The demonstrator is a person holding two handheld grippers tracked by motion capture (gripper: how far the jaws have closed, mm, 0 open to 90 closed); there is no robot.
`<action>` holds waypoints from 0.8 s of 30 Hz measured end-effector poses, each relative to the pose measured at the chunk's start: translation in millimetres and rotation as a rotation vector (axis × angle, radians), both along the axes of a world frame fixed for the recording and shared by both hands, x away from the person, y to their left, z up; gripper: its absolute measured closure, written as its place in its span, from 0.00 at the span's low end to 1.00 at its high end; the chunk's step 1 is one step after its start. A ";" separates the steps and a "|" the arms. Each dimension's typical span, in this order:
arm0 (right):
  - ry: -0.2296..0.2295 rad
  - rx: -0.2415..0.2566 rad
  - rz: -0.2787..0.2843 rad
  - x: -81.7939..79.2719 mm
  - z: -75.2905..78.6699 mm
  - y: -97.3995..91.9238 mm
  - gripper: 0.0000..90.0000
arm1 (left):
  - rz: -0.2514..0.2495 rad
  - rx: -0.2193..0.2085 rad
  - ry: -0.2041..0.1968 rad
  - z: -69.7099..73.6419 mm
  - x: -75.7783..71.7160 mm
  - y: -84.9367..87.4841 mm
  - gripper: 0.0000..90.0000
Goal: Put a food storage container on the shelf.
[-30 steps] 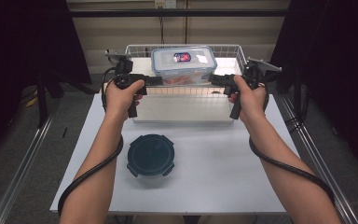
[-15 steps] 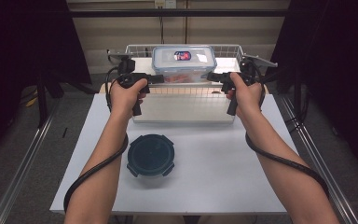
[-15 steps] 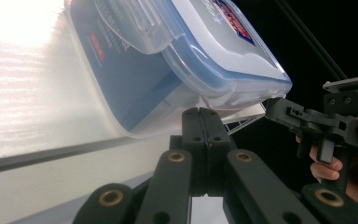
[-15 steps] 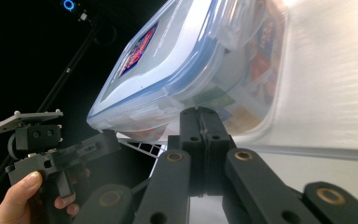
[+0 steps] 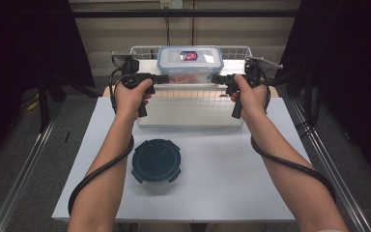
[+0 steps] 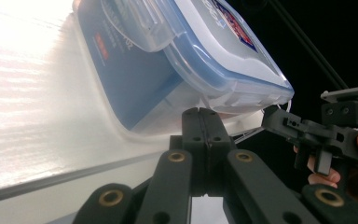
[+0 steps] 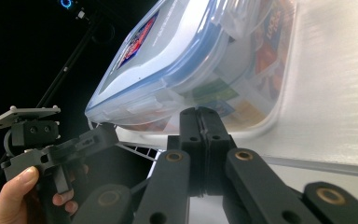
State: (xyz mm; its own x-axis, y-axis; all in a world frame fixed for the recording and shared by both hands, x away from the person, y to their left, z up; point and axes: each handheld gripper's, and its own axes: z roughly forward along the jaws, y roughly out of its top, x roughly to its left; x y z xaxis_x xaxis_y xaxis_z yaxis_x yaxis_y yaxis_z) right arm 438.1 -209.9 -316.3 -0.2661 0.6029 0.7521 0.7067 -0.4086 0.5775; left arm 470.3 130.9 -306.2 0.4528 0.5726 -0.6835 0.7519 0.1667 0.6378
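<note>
A rectangular food container (image 5: 190,64) of clear plastic is seen at the far side of the table, inside a white wire basket (image 5: 232,50). It is closed by a translucent lid with a blue seal line around the edge, and a red and blue label (image 5: 189,56) is placed on the middle of the lid. Latch flaps are folded down on its sides, and coloured printing is visible through the walls in the right gripper view (image 7: 242,70). Whether the container rests on the basket floor or is lifted a little cannot be told.

The container is located between the two grippers. The left gripper (image 5: 163,78) is pointed at its left end and the right gripper (image 5: 216,79) at its right end, both held about level. In the left gripper view the black jaws are pressed together with nothing between them, and their tip (image 6: 202,114) is found just under the lower edge of the container (image 6: 177,60). The same is seen in the right gripper view: the jaws are closed on nothing, and their tip (image 7: 199,113) is just below the container's bottom corner. Whether the tips touch the plastic cannot be told.

Nearer to the person, on the white table (image 5: 251,183), a round dark container (image 5: 156,161) with four latches is lying, well apart from the basket. A cable is trailed from each gripper along the forearms.
</note>
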 end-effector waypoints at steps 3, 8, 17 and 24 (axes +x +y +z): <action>0.009 0.005 -0.001 -1.3 -0.6 1.6 0.93 | 0.004 -0.004 -0.005 1.2 -0.2 1.0 1.00; 0.004 0.011 0.006 -7.0 0.5 2.8 0.83 | -0.017 -0.003 -0.008 0.0 -5.2 1.9 0.97; -0.008 0.020 0.040 -24.8 -0.6 4.0 0.57 | -0.065 0.001 -0.032 -1.9 -23.5 3.5 0.75; -0.020 0.033 0.084 -36.3 -11.8 1.1 0.42 | -0.065 0.038 -0.033 -2.8 -38.2 5.1 0.58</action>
State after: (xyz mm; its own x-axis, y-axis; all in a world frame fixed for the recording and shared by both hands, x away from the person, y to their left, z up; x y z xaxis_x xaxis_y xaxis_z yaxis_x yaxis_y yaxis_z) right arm 401.8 -208.8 -328.1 -0.3298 0.5529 0.7652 0.7278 -0.3673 0.5791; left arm 432.1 136.0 -309.1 0.5121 0.5662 -0.6459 0.7387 0.0935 0.6676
